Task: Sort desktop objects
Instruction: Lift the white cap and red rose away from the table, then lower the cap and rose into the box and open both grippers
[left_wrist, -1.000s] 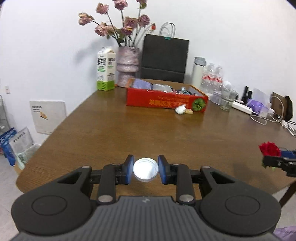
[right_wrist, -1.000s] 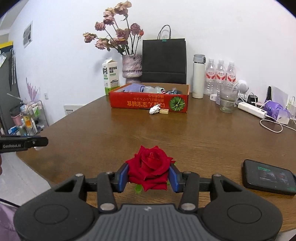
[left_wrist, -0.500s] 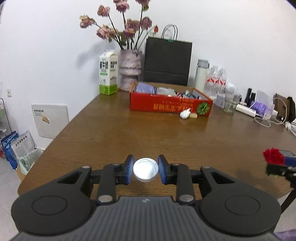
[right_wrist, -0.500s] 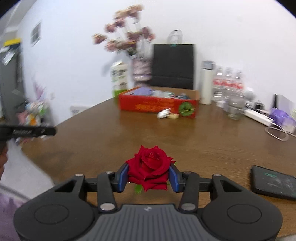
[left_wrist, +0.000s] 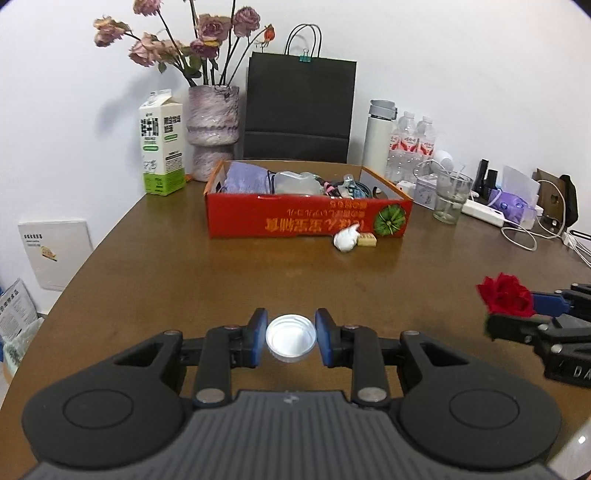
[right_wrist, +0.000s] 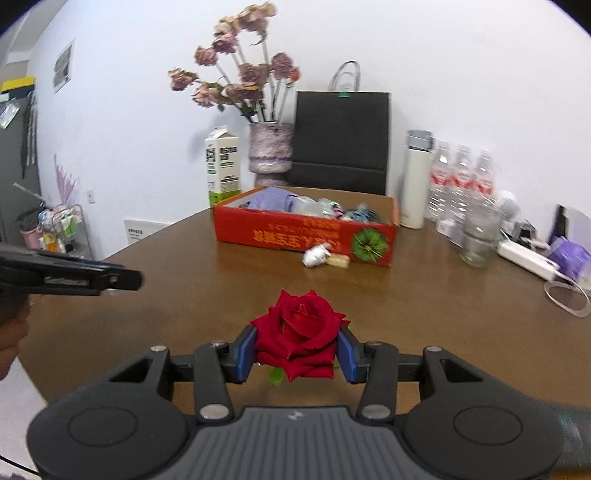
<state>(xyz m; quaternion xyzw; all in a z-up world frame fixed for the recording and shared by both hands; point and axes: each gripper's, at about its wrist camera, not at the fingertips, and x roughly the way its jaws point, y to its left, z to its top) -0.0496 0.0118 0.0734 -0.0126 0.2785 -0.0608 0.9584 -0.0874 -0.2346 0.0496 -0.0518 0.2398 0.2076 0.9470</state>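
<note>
My left gripper (left_wrist: 291, 338) is shut on a white bottle cap (left_wrist: 291, 340) and holds it above the near part of the brown table (left_wrist: 221, 280). My right gripper (right_wrist: 297, 350) is shut on a red rose head (right_wrist: 299, 332), which also shows in the left wrist view (left_wrist: 505, 300) at the right. A red cardboard box (left_wrist: 306, 218) with several objects inside stands at mid-table, also in the right wrist view (right_wrist: 306, 232). A small white object (left_wrist: 346, 238) and a beige block (left_wrist: 368, 240) lie against its front.
Behind the box are a milk carton (left_wrist: 162, 144), a vase of dried roses (left_wrist: 212, 136) and a black paper bag (left_wrist: 299, 110). A white flask (left_wrist: 380, 138), water bottles (left_wrist: 413, 144), a glass (left_wrist: 451, 199), a power strip (left_wrist: 484, 214) and cables sit at the right.
Both grippers have moved forward over the table toward the red box, each still holding its object. The phone at the right wrist view's lower right has left the frame.
</note>
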